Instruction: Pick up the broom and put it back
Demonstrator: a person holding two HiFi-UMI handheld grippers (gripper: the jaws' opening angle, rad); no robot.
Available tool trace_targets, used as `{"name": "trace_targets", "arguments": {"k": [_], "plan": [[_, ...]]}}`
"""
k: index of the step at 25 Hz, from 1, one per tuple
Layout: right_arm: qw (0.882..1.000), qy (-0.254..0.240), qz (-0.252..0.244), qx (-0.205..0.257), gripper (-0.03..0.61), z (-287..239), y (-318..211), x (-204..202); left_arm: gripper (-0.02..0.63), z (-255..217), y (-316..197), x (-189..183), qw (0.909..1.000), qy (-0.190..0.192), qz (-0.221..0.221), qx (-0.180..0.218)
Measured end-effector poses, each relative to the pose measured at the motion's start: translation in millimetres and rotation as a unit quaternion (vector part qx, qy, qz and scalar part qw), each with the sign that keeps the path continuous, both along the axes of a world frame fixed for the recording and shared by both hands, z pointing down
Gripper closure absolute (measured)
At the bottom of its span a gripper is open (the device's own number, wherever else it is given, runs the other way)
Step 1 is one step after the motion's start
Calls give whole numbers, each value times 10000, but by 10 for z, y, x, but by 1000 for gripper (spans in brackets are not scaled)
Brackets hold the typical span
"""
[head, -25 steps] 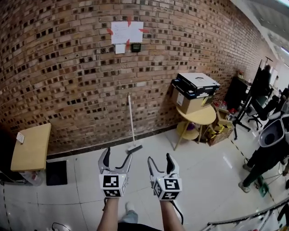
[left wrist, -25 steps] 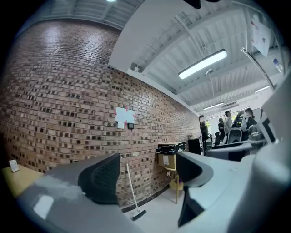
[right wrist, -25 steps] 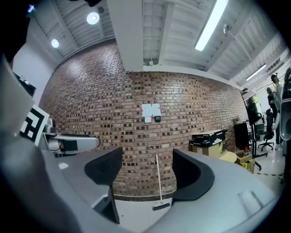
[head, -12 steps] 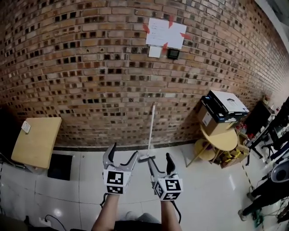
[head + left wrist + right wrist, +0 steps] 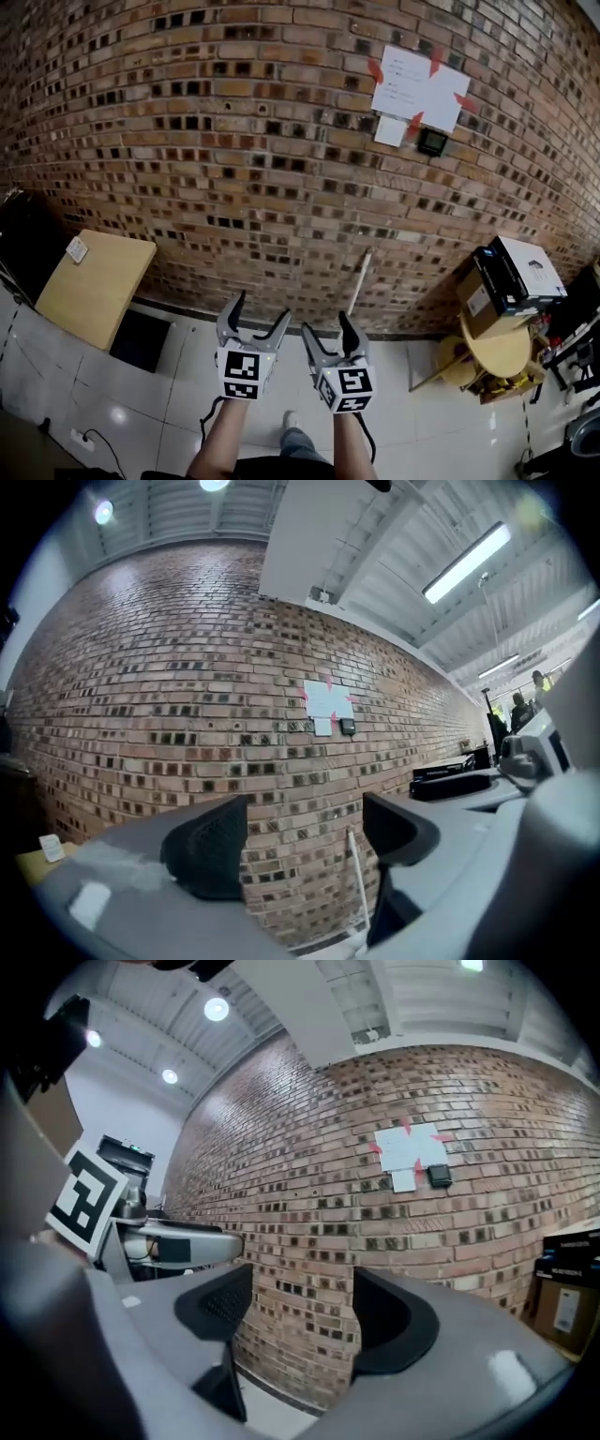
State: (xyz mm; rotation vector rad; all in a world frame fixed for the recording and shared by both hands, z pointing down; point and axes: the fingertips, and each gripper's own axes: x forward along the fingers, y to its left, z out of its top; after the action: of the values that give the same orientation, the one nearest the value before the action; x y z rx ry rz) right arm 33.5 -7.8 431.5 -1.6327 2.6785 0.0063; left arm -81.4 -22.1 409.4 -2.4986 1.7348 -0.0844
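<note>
Head view: slim white broom [image 5: 359, 281] leans on rough brick wall [image 5: 216, 141].

broom [image 5: 359, 279] against wall [image 5: 234, 141] (leaning) | desk [image 5: 94, 286] left | round table [image 5: 500, 349] right, box [image 5: 475, 298] atop

One broom [image 5: 360, 279], two tongs — left tongs [image 5: 259, 309], right tongs [image 5: 325, 323], two tables — square table [image 5: 94, 286], round table [image 5: 499, 345], one cardboard box [image 5: 472, 298]

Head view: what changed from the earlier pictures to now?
The person moved closer to the wall. The broom, papers and round table slid rightward in the picture, and the broom's head is now hidden behind the right claw. Nothing was grabbed or let go. The broom still leans on the wall; the left claw and right claw stay open and empty.
</note>
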Motion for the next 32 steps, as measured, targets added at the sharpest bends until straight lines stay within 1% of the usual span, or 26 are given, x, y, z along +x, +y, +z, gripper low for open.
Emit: {"name": "trace_targets", "arguments": {"k": [2, 4, 7, 11, 14, 16, 18, 21, 24, 27, 29, 31, 32], "plan": [[9998, -16, -82, 171, 236, -174, -421, 54, 225, -119, -335, 79, 9999, -71, -57, 130], [9993, -59, -125, 348, 237, -379, -811, 131, 225, -225, -642, 129, 9995, -60, -165, 247], [9985, -101, -190, 511, 237, -561, -1305, 213, 225, -286, -1090, 136, 9990, -62, -356, 279], [9984, -235, -408, 297, 238, -454, -1822, 282, 225, -232, -1552, 146, 9981, -127, -586, 144], [9979, -466, -438, 39, 237, -298, -2158, 306, 225, -97, -1803, 158, 9979, -192, -606, -75], [9972, -556, -486, -113, 237, -209, -2340, 239, 225, -8, -1954, 101, 9975, -247, -622, -210], [9970, -539, -531, -165, 238, -158, -2512, 143, 225, 42, -2153, 10, 9972, -252, -644, -268], [9979, -401, -484, -167, 237, -89, -2831, 65, 225, 74, -2569, -44, 9982, -108, -552, -227], [9989, -297, -343, -145, 237, -77, -3138, 7, 225, 73, -2890, -52, 9994, -53, -298, -173], [9996, -177, -176, 114, 238, -314, -3448, -80, 227, -151, -3189, -130, 9999, 21, -70, 103], [9994, -263, -96, 188, 238, -421, -3613, -182, 227, -255, -3395, -258, 9998, 50, -37, 188], [9992, -389, -96, 87, 241, -425, -3722, -281, 227, -289, -3564, -395, 9997, 146, -25, 199], [9992, -376, -101, 40, 241, -410, -3745, -309, 227, -280, -3636, -445, 9996, 199, -1, 189]]}}
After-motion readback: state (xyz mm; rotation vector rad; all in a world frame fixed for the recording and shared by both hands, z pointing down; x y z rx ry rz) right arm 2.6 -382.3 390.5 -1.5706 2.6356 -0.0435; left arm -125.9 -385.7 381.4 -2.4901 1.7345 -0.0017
